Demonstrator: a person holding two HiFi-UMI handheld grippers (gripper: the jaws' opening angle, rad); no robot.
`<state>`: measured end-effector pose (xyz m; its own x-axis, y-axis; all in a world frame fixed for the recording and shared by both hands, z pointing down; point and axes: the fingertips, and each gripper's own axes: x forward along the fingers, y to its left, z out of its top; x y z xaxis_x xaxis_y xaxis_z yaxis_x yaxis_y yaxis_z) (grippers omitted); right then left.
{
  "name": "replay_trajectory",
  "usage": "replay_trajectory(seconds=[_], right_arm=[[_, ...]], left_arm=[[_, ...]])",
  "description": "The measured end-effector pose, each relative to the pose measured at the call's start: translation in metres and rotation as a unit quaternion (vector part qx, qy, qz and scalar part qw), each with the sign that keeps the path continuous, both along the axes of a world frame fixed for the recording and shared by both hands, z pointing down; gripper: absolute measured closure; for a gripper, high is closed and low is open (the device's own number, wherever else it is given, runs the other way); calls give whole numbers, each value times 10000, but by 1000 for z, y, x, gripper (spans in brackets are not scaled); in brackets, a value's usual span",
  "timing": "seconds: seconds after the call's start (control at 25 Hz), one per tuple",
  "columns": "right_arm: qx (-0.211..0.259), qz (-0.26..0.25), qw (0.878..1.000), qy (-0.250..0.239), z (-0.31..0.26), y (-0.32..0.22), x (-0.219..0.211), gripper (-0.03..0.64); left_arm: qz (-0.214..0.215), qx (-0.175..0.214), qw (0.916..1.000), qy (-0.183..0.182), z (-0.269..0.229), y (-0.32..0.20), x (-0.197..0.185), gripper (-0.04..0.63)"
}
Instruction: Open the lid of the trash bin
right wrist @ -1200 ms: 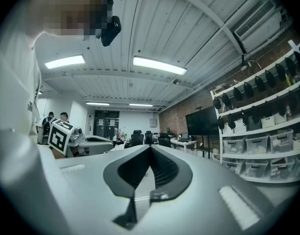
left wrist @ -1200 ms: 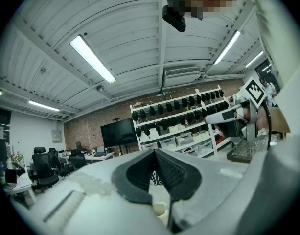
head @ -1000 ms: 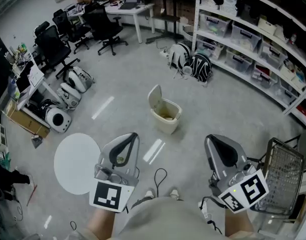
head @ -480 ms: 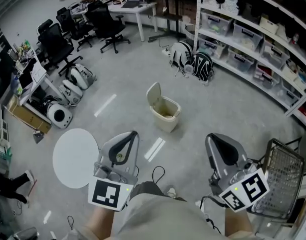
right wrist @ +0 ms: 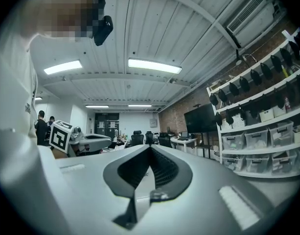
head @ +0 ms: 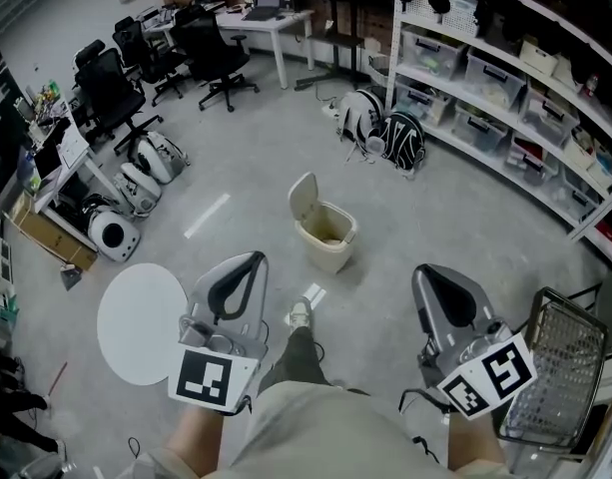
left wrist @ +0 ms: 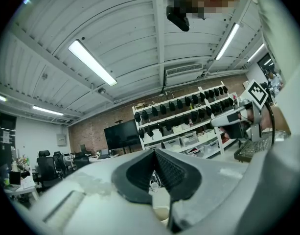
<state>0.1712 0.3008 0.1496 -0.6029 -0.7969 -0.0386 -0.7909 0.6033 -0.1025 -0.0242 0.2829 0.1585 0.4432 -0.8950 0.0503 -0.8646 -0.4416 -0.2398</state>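
Bin (head: 327, 236) stands on open floor straight ahead of you, well apart from both claws. Its lid (head: 306, 197) is tipped up on the bin's far-left edge, so the bin looks open already, with something tan inside.

Left claw (head: 241, 272) and right claw (head: 433, 279) are both pressed together and empty; each one's own view shows the pads meeting with nothing between. Both sit on the bin's near side, one to each flank.

Risks, as I read it:
- The lid stands near upright. Bump it or the rim on approach and it probably drops shut.
- The bin looks light. Push on one wall and it likely slides or tips and spills.
- With the claws pressed together you can't pinch the lid edge. Spread one first if you need a hold.
- Your shoe (head: 299, 313) is between you and the bin. Watch you don't kick it.

Room:
- Bare floor all round the bin.
- Round white desk (head: 136, 322) is near-left of the bin, just beside the left claw.
- Wire basket (head: 565, 367) is near-right of the bin, close to the right claw.
- Bags (head: 385, 128) and shelves (head: 505, 78) lie beyond the bin, well apart from it.
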Motion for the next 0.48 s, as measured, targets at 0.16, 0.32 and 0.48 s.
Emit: replay_trajectory(seconds=[0.16,0.32,0.48], right_arm=[[-26,17,10000,51,10,-27,-4,614],[-120,37,9999,95,19,-69,-13,614],[-232,66,9996,140,25,-121,-29,614]], left_arm=[[-3,35,10000,13,8,-29,-6,594],[-1,-2,10000,32,16,-69,-16,594],[9,-101,9999,10,23,-121,-35,594]])
